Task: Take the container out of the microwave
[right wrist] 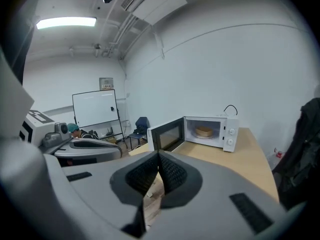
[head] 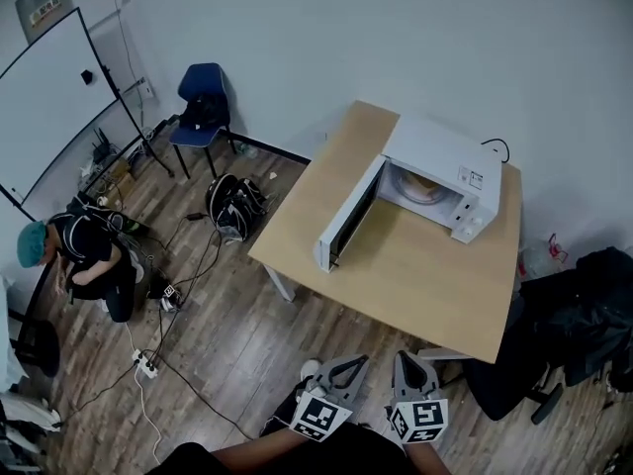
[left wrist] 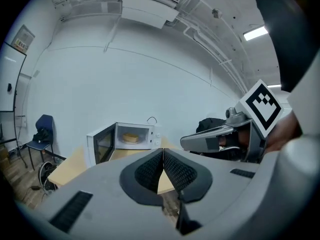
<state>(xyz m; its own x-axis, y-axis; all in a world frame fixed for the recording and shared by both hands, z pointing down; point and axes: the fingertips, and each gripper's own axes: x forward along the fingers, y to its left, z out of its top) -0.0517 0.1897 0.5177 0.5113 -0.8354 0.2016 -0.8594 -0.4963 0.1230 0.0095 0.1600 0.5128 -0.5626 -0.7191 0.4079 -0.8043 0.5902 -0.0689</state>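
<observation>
Microwave (head: 440,166) was open, container (head: 423,184) inside; my left gripper (left wrist: 163,156) and right gripper (right wrist: 158,159), jaws together and empty, hung short of the worktop (head: 415,275); reaching and grasping remained

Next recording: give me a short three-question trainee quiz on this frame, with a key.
1. True or false: the microwave door stands open.
2. Where does the container sit?
3. Fill in: the jaws of the left gripper and the right gripper are both ___.
Key: 1 true; 2 inside the microwave; 3 shut, with nothing between them.
</observation>
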